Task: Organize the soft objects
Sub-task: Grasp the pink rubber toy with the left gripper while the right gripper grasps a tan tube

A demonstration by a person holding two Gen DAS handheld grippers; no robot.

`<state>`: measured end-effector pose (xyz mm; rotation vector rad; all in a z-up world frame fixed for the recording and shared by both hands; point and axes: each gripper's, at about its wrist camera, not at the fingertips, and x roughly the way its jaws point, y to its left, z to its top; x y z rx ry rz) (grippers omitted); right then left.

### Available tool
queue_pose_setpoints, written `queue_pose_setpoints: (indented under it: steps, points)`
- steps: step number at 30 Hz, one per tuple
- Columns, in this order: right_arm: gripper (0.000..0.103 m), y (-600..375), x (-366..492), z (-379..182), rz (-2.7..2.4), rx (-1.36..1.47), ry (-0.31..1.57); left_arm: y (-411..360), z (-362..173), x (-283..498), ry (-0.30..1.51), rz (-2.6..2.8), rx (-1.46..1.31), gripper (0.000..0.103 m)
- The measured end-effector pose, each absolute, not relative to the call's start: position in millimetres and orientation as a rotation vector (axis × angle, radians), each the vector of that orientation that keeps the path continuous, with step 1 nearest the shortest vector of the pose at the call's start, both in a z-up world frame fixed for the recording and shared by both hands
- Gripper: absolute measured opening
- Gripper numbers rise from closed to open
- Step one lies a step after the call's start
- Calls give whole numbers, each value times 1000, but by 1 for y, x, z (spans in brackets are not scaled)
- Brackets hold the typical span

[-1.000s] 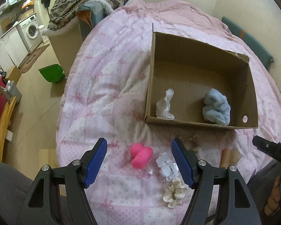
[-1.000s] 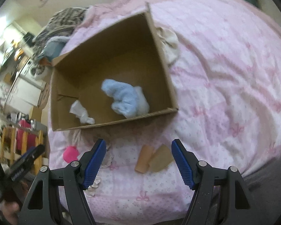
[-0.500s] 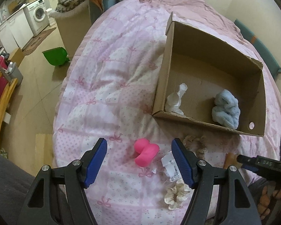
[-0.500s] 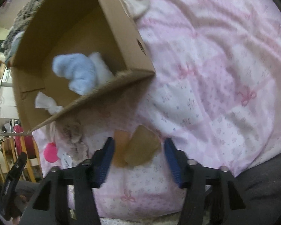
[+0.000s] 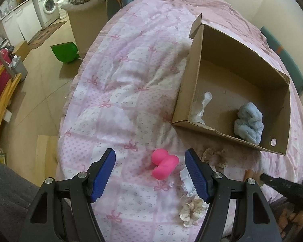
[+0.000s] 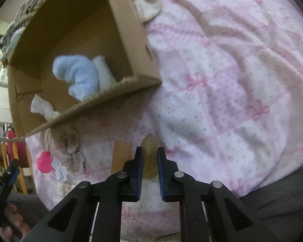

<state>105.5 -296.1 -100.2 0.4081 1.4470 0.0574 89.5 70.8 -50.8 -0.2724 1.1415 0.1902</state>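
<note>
An open cardboard box (image 5: 194,64) lies on the pink quilt and holds a blue fluffy cloth (image 5: 249,125) and a white crumpled cloth (image 5: 202,106). My left gripper (image 5: 150,175) is open, with a pink soft toy (image 5: 164,166) lying on the quilt between its fingers. A cream scrunchie (image 5: 193,211) and a small plastic packet (image 5: 187,181) lie by its right finger. My right gripper (image 6: 149,155) is shut on a tan soft piece (image 6: 150,153); an orange piece (image 6: 121,157) lies beside it. The box (image 6: 129,30) is just ahead.
A beige lacy cloth (image 6: 70,147) lies at the box's near wall. A cream garment (image 6: 149,0) sits behind the box. Beyond the bed's left edge are a green bin (image 5: 65,51), a wooden chair (image 5: 2,92) and a washing machine (image 5: 48,6).
My right gripper moved down onto the tan piece and closed on it. My left gripper shifted slightly left and closer to the quilt, staying open over the pink toy.
</note>
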Motion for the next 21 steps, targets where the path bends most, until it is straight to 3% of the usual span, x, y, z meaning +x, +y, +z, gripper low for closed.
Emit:
queue_pose_setpoints:
  steps: [10,21]
  points:
    - [14,-283,90,-42,310,489,1187,76,-61,92,1180,223,-296,68]
    - [14,-279,95,-46,335,487,1221,53,-108,111,1373,123,-319,68]
